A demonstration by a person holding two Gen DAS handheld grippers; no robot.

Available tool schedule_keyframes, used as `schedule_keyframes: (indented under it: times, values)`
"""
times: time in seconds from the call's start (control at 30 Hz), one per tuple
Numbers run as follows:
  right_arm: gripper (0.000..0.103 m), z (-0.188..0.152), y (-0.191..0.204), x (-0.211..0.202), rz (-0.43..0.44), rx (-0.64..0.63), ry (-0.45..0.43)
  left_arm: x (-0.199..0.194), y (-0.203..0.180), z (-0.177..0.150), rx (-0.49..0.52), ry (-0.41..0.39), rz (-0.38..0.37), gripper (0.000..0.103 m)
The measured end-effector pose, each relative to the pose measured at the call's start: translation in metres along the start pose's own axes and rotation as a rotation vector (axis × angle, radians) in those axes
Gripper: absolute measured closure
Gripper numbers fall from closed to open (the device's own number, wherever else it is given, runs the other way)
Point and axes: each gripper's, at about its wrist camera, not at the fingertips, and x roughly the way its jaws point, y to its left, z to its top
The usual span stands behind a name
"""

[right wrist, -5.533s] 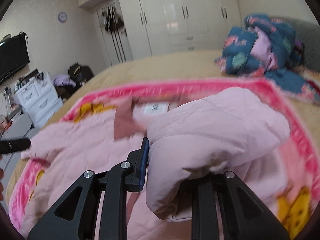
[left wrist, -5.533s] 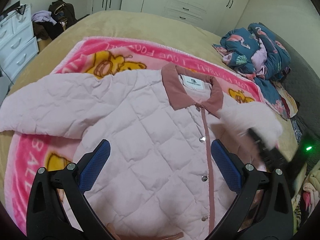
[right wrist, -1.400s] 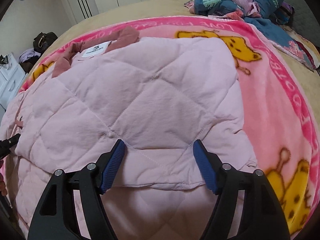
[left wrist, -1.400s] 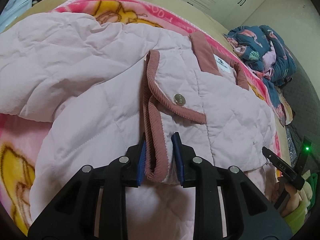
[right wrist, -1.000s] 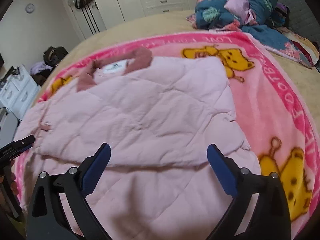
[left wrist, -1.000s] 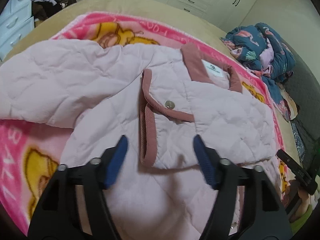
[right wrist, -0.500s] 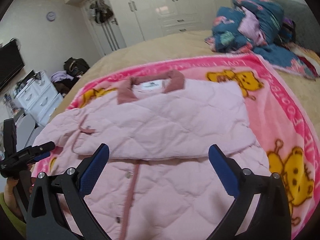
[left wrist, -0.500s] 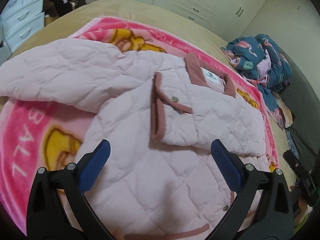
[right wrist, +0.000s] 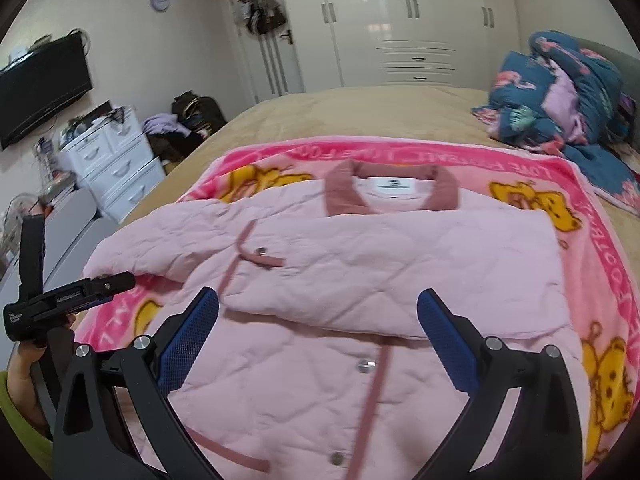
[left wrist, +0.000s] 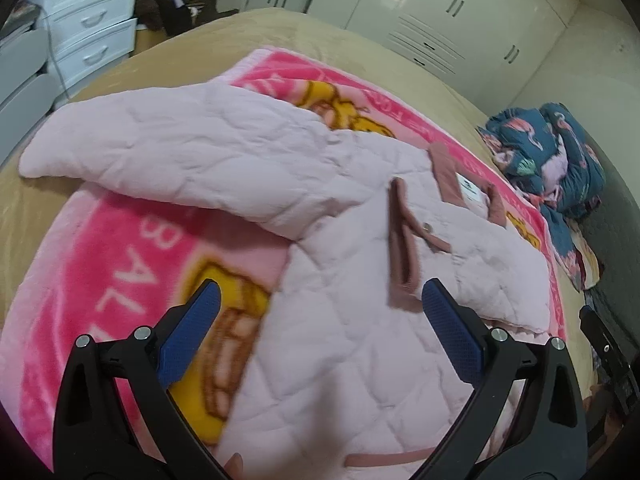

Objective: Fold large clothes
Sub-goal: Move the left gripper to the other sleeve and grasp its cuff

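A pale pink quilted jacket (left wrist: 360, 380) with a dusty-rose collar (right wrist: 344, 196) lies front-up on a pink cartoon blanket (left wrist: 120, 248) on the bed. One sleeve (right wrist: 400, 264) is folded across the chest, and its rose-trimmed cuff (left wrist: 400, 248) rests near the middle. The other sleeve (left wrist: 180, 148) stretches out flat to the left. My left gripper (left wrist: 320, 292) hovers open above the jacket's left side, holding nothing. Over the lower front with its snap buttons, my right gripper (right wrist: 318, 300) is also open and holds nothing.
A heap of blue flamingo-print bedding (right wrist: 560, 96) lies at the bed's far right. White drawers (right wrist: 116, 164), bags on the floor and a wall TV (right wrist: 40, 88) stand to the left. White wardrobes (right wrist: 400, 20) fill the back wall. A hand holds the left tool's frame (right wrist: 60, 304).
The left gripper let go of the cuff and opened. Both grippers drew back and up from the jacket. The sleeve now lies folded across the chest.
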Motion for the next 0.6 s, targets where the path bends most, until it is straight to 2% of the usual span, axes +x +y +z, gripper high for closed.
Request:
schedule_keyframes:
  times: [0.27,0.6]
  values:
    - [0.004,0.003,0.054,0.02,0.052,-0.071,0.023,-0.008,0.045,0.005,-0.08,-0.015,0.021,0.009]
    - [0.004,0.0,0.101,0.044,0.081,-0.148,0.067,-0.01,0.094,0.011,-0.181,-0.036,0.043,0.009]
